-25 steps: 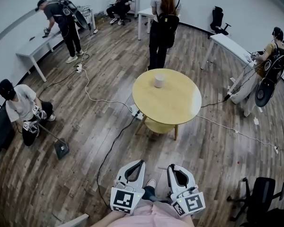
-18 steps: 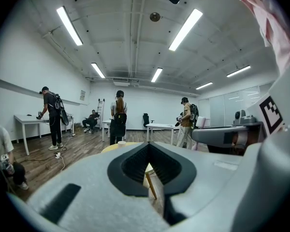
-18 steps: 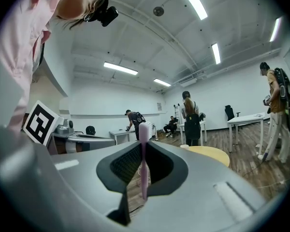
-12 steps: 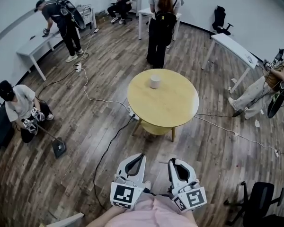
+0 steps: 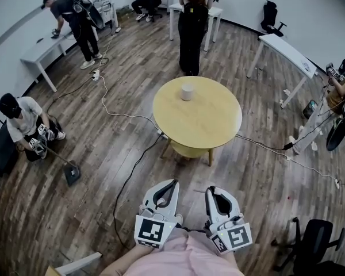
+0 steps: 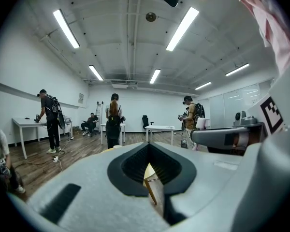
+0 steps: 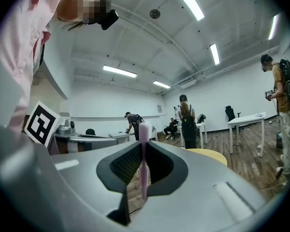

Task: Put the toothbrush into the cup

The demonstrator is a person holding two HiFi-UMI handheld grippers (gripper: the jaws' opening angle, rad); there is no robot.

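A white cup stands near the far edge of the round yellow table, a few steps ahead of me. Both grippers are held low, close to my body. My right gripper is shut on a pink toothbrush, which stands upright between its jaws in the right gripper view. The toothbrush does not show in the head view. My left gripper is shut with nothing in it. Through its closed jaws I see a table leg.
A person in black stands just beyond the table. Cables run across the wooden floor on both sides of it. Another person crouches at the left. White desks line the walls. An office chair stands at the lower right.
The standing person in black has stepped away from the table toward the back. The seated person at the right has slid almost out of view. Both grippers stay shut, held low.
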